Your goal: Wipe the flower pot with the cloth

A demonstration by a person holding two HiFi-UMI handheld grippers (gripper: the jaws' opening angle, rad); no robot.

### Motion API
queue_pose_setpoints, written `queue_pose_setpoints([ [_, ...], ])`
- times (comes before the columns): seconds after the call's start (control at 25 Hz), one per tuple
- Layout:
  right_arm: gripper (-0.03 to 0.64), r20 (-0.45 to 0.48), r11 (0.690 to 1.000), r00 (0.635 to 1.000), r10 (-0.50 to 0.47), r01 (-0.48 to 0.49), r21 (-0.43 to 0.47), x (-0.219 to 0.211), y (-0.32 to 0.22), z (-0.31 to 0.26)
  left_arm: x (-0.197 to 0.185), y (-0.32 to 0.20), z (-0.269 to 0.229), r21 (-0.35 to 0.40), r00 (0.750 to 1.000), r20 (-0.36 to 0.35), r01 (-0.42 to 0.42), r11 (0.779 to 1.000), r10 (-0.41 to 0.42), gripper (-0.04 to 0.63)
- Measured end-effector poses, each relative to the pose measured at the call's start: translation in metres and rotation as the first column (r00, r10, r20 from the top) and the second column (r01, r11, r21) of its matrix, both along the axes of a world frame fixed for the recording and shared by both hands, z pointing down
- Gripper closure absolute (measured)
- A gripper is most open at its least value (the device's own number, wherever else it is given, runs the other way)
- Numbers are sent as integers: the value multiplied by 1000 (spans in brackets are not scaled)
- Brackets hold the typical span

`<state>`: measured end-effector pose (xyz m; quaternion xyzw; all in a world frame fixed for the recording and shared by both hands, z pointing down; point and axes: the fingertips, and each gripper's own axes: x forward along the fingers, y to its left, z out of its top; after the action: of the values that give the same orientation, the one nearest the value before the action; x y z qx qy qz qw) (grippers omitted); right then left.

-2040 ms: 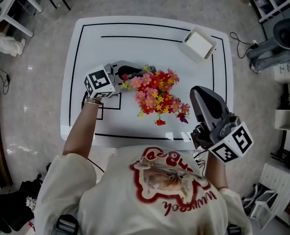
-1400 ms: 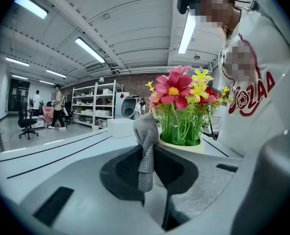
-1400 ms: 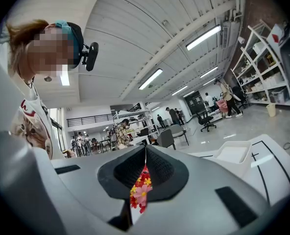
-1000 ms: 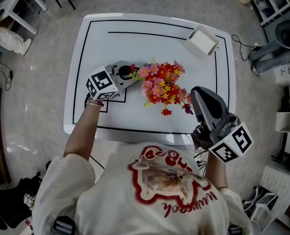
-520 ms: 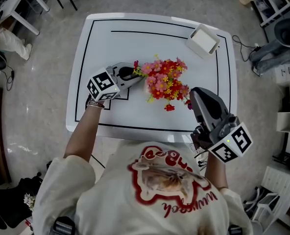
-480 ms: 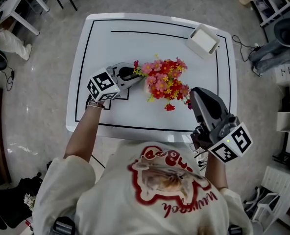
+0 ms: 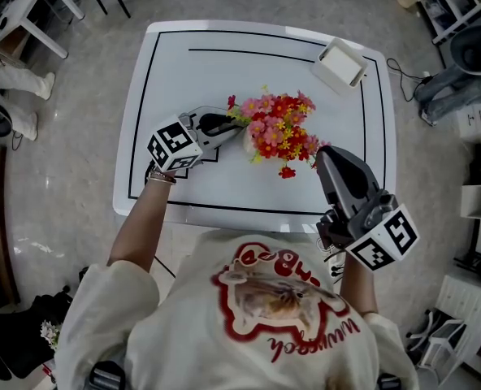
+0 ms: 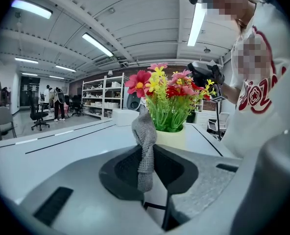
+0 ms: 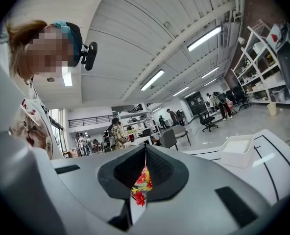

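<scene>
Cloth (image 8: 145,146), a grey knitted strip, is clamped between the jaws of the left gripper (image 7: 231,123). In the left gripper view it is seen standing up out of the narrow gap, with its lower end hanging down between the dark pads. Its upper end is set just in front of the left edge of the flower pot (image 8: 173,137); whether the two touch cannot be told. The marker cube (image 7: 173,143) of this gripper is seen at 8 o'clock of the jaws in the head view.

The pot is cream-coloured and upright. It is filled with red, pink and yellow flowers (image 7: 279,128) on green stems and is placed near the middle of the white table (image 7: 224,63), at 3 o'clock of the left gripper's tips.

The right gripper (image 7: 327,153) is held at 4 o'clock of the flowers, just beside the outermost blooms. Its jaws are drawn together to a thin slit. Nothing is gripped, and only a sliver of red and yellow flowers is seen through the slit in the right gripper view.

A white rectangular tray (image 7: 342,63) is set at 1 o'clock of the flowers, well apart from them, near the far right corner of the table. A black outline is drawn around the tabletop.
</scene>
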<state>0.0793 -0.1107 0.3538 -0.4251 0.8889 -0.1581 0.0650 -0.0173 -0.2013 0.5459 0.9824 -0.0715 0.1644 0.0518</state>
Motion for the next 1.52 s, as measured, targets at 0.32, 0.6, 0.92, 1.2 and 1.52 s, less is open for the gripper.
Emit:
queue_pose_setpoints([
  [0.32, 612, -7, 1000, 1000, 8, -8, 1, 2, 4, 1, -3, 6, 3, -1, 1000, 15, 6, 1000, -6, 534],
  [0.6, 612, -7, 1000, 1000, 2, -2, 14, 7, 5, -4, -5, 14, 5, 3, 999, 30, 25, 1000, -25, 534],
  [0.92, 612, -16, 999, 999, -36, 36, 7, 16, 13, -5, -6, 24, 4, 11, 996, 39, 82, 997, -83, 534],
  [1.2, 612, -16, 999, 999, -50, 50, 5, 20, 26, -6, -8, 36, 2, 23, 991, 38, 124, 992, -125, 534],
  [1.52, 612, -4, 999, 999, -42, 42, 8, 27, 30, -3, -6, 42, 3, 47, 984, 42, 170, 984, -172, 534],
])
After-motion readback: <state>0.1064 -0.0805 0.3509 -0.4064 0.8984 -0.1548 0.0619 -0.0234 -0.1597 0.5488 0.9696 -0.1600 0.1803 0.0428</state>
